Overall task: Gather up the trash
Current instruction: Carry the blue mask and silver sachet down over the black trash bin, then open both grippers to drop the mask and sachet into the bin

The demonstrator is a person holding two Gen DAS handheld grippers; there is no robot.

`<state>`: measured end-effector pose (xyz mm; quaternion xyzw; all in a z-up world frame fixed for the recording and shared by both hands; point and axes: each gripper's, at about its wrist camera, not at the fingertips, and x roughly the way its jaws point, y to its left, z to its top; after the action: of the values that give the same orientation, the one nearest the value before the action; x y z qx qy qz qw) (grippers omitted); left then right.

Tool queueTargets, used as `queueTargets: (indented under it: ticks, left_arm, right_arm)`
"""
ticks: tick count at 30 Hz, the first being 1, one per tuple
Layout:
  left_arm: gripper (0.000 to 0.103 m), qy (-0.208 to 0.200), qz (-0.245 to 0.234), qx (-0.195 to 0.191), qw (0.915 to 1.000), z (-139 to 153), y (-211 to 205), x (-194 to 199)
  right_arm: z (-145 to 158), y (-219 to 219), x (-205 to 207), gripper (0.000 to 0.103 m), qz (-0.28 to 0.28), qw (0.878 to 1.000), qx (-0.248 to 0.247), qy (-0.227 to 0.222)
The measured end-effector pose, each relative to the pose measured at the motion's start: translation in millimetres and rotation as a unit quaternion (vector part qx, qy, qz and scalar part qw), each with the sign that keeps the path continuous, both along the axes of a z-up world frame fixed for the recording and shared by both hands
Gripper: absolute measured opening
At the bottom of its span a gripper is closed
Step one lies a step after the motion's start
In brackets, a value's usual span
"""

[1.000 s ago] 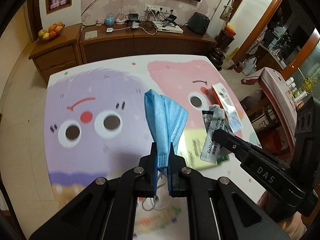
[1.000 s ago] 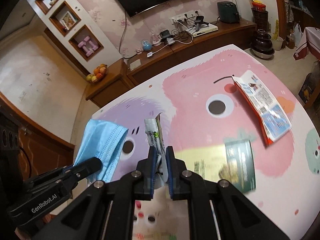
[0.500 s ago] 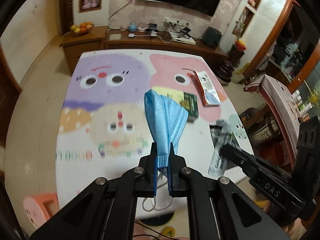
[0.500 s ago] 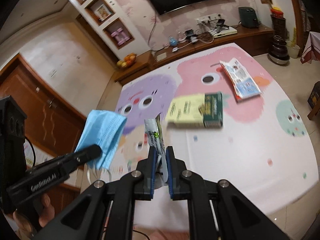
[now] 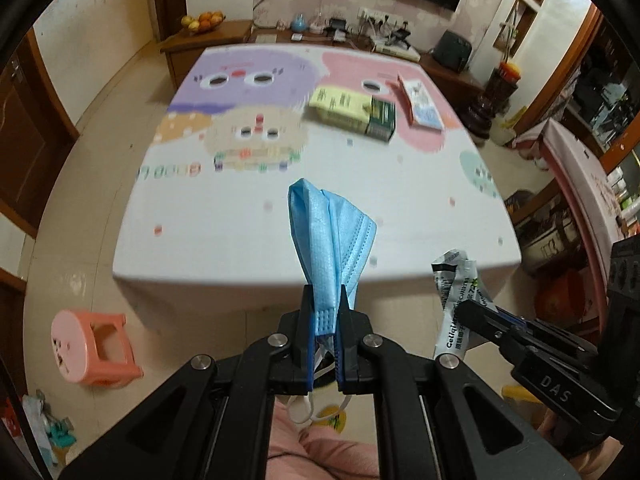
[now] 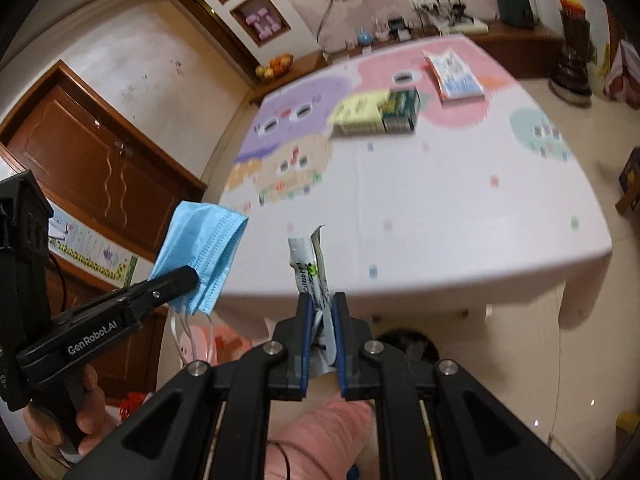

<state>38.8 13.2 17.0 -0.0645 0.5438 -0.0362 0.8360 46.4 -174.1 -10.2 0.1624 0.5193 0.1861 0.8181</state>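
Note:
My left gripper (image 5: 325,300) is shut on a folded blue face mask (image 5: 330,236), held in the air off the near edge of the table (image 5: 240,224). The mask also shows in the right wrist view (image 6: 202,250). My right gripper (image 6: 322,306) is shut on a crumpled silver wrapper (image 6: 308,268), also off the table's near edge; the wrapper shows in the left wrist view (image 5: 456,300). On the far half of the table lie a yellow and green box (image 5: 356,114) and a red and blue snack packet (image 5: 420,102).
A pink stool (image 5: 96,350) stands on the floor left of the table. A dark round bin opening (image 6: 406,342) shows on the floor below the right gripper. A wooden cabinet (image 5: 224,32) with fruit and electronics lines the far wall. A brown door (image 6: 92,160) is at left.
Both grippers have pulled back and away from the table with the mask and the wrapper still held. The table now lies farther off and its near edge is in view.

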Motion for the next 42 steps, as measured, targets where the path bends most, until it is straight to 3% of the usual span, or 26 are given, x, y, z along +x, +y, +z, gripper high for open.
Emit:
queueTargets:
  ticks: [5,11,16,21,27,33,38,42]
  left_arm:
    - [0.005,0.023,-0.011,0.010,0.9996,-23.3,-6.8,-21.0]
    - [0.005,0.062,-0.013,0.002,0.9980,-77.6,-6.4,-34.6]
    - [0.005,0.098,-0.015,-0.013,0.9950,-144.9,-4.2,-37.1]
    - [0.006,0.127,-0.018,-0.016,0.9916,-228.2,-3.3,-29.5]
    - [0.006,0.142,-0.022,-0.008,0.9896,-325.6,-8.4,-14.8]
    - [0.006,0.147,-0.027,0.004,0.9888,-397.7,-15.6,-10.8]
    - [0.013,0.151,-0.019,0.004,0.9883,-438.4,-13.9,-10.2]
    - [0.027,0.148,-0.014,0.005,0.9888,-455.4,-7.6,-10.5]
  right_arm:
    - [-36.3,-1.8,-21.5,0.010,-0.004,0.999,0.005,0.044]
    - [-90.2,5.9,-36.2,0.010,-0.006,0.996,-0.004,0.091]
    - [-144.5,8.4,-39.5,0.010,-0.019,0.991,-0.015,0.129]
    - [-223.2,11.4,-39.6,0.010,-0.036,0.984,-0.030,0.170]
    - [-318.8,19.0,-31.2,0.010,-0.050,0.979,-0.049,0.191]
    - [-397.9,22.6,-23.1,0.012,-0.063,0.974,-0.061,0.209]
    - [-439.7,25.3,-21.5,0.017,-0.066,0.970,-0.063,0.227]
    - [-458.1,26.9,-23.1,0.024,-0.064,0.967,-0.071,0.235]
